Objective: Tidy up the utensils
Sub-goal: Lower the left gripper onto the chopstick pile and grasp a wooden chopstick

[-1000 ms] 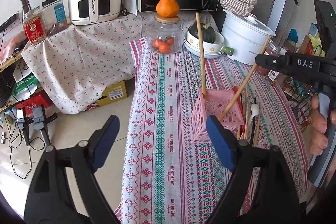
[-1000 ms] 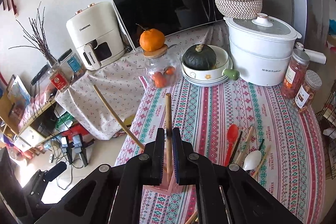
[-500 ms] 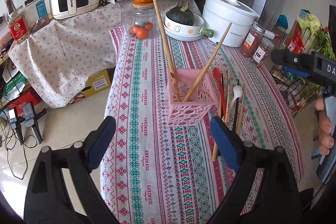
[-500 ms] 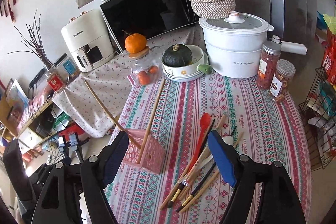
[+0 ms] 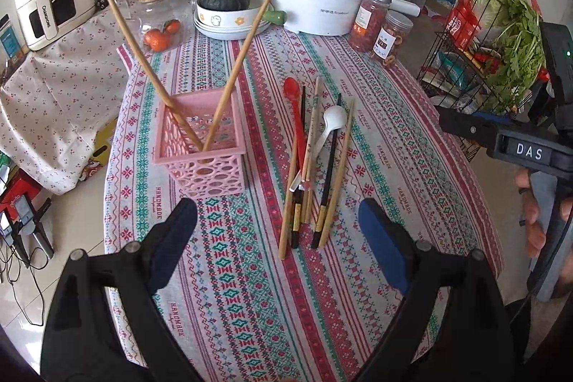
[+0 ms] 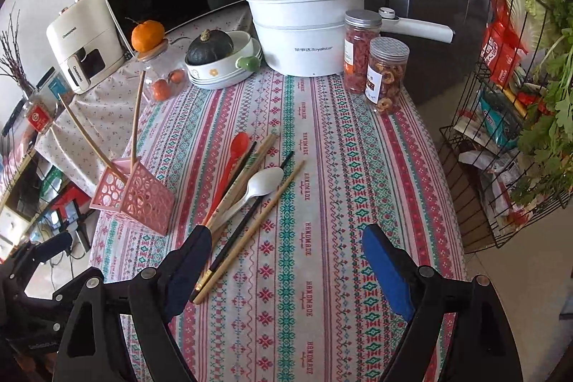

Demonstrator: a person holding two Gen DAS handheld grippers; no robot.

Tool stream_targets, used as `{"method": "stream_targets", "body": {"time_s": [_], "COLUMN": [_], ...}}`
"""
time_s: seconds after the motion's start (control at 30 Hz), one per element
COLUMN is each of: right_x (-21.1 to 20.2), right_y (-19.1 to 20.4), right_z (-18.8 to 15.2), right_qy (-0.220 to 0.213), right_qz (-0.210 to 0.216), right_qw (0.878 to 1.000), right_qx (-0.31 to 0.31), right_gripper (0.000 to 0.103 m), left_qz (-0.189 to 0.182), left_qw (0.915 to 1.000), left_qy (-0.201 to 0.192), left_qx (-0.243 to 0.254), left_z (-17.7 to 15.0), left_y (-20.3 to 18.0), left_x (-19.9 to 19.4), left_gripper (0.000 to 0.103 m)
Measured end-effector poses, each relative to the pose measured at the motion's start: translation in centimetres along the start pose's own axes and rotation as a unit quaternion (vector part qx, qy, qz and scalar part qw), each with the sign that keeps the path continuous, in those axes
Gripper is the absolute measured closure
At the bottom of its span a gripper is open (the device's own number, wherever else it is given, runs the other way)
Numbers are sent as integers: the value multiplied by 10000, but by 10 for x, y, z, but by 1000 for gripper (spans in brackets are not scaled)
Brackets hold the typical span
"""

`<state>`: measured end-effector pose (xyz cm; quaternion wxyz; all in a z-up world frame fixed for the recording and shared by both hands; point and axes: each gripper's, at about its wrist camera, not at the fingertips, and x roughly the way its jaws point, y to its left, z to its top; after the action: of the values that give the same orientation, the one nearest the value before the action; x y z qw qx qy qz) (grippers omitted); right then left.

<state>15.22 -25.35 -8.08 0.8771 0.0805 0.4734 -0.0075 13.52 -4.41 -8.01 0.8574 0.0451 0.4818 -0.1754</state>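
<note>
While two wooden chopsticks [image 5: 229, 85] lean crossed in the pink basket [image 5: 200, 145] at centre left, loose utensils [image 5: 315, 160] lie mid-worktop [image 5: 394, 145], left claw [image 5: 277, 228] spread empty, right claw [image 6: 286, 255] just opened, nothing between.

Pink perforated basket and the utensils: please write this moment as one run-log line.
pink perforated plastic basket: two wooden chopsticks inside | loose utensil pile: on tablecloth | both grippers: open, empty

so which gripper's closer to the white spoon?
Right. The right gripper hovers just short of the white spoon, its near finger over the handle ends; the left gripper sits farther back.
</note>
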Motion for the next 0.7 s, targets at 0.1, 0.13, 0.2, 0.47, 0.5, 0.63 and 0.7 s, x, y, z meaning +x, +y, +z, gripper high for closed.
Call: {"method": "stream_targets", "body": {"time_s": [0.1, 0.13, 0.2, 0.47, 0.5, 0.63, 0.7], "right_x": [-1, 0, 4, 30, 33, 48, 52], "right_y": [-22, -29, -42, -74, -76, -85, -88], "right_z": [-1, -2, -2, -5, -5, -4, -4], "right_qy": [6, 20, 80, 400, 418, 572, 635], "right_qz": [-123, -142, -182, -342, -362, -423, -432], "right_qw": [9997, 9995, 9989, 9965, 9962, 9950, 9946], "right_qx": [200, 280, 419, 652, 670, 706, 702], "right_gripper": [15, 15, 15, 15, 15, 15, 15], "left_qz": [-70, -22, 97, 563, 608, 609, 548], "left_qw": [9997, 9996, 9993, 9965, 9962, 9958, 9951], "left_qy": [212, 251, 277, 491, 493, 650, 813], "left_qx": [116, 157, 235, 383, 374, 205, 104], "left_z": [13, 18, 30, 79, 85, 102, 109], "left_y": [-21, -27, -38, -68, -68, -66, -63], "left_x": [13, 18, 28, 88, 96, 131, 149], "left_gripper": [12, 12, 12, 12, 12, 42, 55]}}
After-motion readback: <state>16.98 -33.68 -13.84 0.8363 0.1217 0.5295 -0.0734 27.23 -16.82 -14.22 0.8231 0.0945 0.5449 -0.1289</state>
